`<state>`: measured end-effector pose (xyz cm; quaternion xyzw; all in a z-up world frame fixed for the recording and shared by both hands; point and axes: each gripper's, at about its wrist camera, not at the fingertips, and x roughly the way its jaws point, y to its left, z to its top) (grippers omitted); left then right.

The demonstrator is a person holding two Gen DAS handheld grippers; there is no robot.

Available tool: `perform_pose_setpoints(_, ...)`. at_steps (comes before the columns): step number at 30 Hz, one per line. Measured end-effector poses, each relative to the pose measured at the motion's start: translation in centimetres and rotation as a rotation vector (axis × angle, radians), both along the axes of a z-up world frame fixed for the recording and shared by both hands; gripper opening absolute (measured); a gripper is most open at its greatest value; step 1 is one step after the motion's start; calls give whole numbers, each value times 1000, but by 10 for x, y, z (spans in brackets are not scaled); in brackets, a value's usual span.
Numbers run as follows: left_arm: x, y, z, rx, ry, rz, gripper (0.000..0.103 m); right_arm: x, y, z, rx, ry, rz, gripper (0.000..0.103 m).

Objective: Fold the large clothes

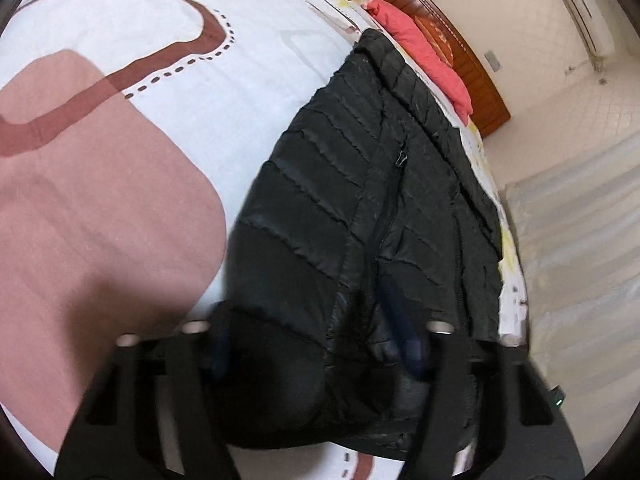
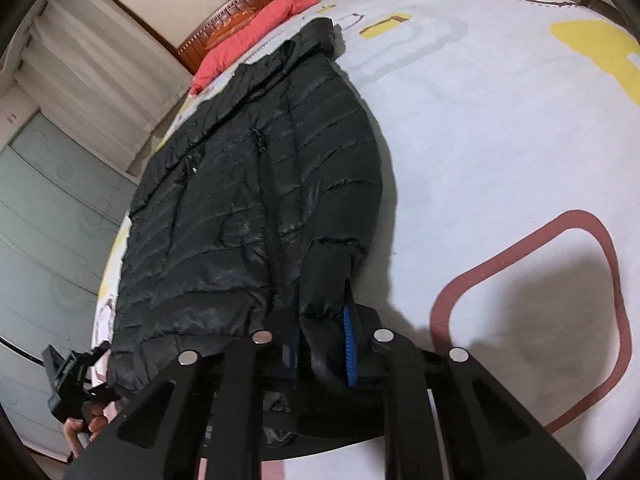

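A black quilted down jacket [image 2: 248,200] lies lengthwise on a bed covered by a white bedspread [image 2: 480,140] printed with pink, brown and yellow shapes. The jacket occupies the strip along one long edge of the bed, its collar toward the wooden headboard [image 2: 236,12] and its hem at the near edge. A coral-red pillow [image 2: 256,32] rests at the headboard end, just beyond the collar.

The right gripper [image 2: 322,344] has its two fingers closed on a sleeve cuff [image 2: 320,292] that lies at the jacket's hem corner; the blue ribbed pad of one finger [image 2: 350,348] presses against the dark fabric.

The left gripper [image 1: 320,344] sits over the hem at the near edge. This view is motion-blurred, but the dark fabric appears bunched between its blue-padded fingers [image 1: 414,344], so it seems clamped on the hem. In the right wrist view this gripper is visible at the hem's outer corner, held by a hand [image 2: 86,426].

Curtains [image 2: 80,52] hang beside the bed.
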<state>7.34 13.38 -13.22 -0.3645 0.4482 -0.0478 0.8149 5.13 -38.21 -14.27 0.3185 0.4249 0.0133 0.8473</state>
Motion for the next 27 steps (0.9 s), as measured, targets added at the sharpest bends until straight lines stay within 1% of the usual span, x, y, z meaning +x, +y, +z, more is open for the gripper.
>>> perform_pose_setpoints(1, 0, 2, 0, -15, 4, 1, 28, -2, -1, 2, 13, -10, -4, 15)
perform_pose_setpoints(2, -1, 4, 1, -17, 2, 8, 19, -3, -2, 4, 27, -22, -7, 14)
perform_pose_setpoints(3, -2, 6, 3, -22, -3, 15, 15, -5, -3, 7, 41, -34, -9, 14)
perform_pose_setpoints(5, -5, 12, 12, -51, -32, 32, 12, -8, -4, 15, 76, -69, -10, 13)
perform_pose_setpoints(6, -6, 14, 21, -70, -63, 39, 11, -10, -5, 20, 93, -87, -10, 13)
perform_pose_setpoints(9, -8, 16, 48, -87, -149, 35, 9, -14, -6, 38, 150, -151, -7, 12)
perform_pose_setpoints(10, -8, 16, 61, -93, -186, 29, 9, -15, -5, 45, 164, -172, -6, 12)
perform_pose_setpoints(14, -12, 10, 101, -113, -286, 9, 8, -19, 0, 76, 195, -257, 7, 11)
perform_pose_setpoints(18, -31, 12, 146, -114, -404, -3, 8, -36, 2, 118, 200, -369, 21, 11)
perform_pose_setpoints(21, -51, 17, 175, -118, -474, -6, 8, -49, -2, 145, 199, -437, 25, 11)
perform_pose_setpoints(24, -59, 24, 196, -109, -527, 6, 8, -58, -4, 170, 183, -506, 31, 11)
perform_pose_setpoints(25, -57, 26, 203, -103, -538, 12, 8, -55, -5, 176, 187, -518, 34, 11)
perform_pose_setpoints(27, -41, 26, 210, -102, -534, 5, 8, -41, -5, 181, 184, -525, 49, 11)
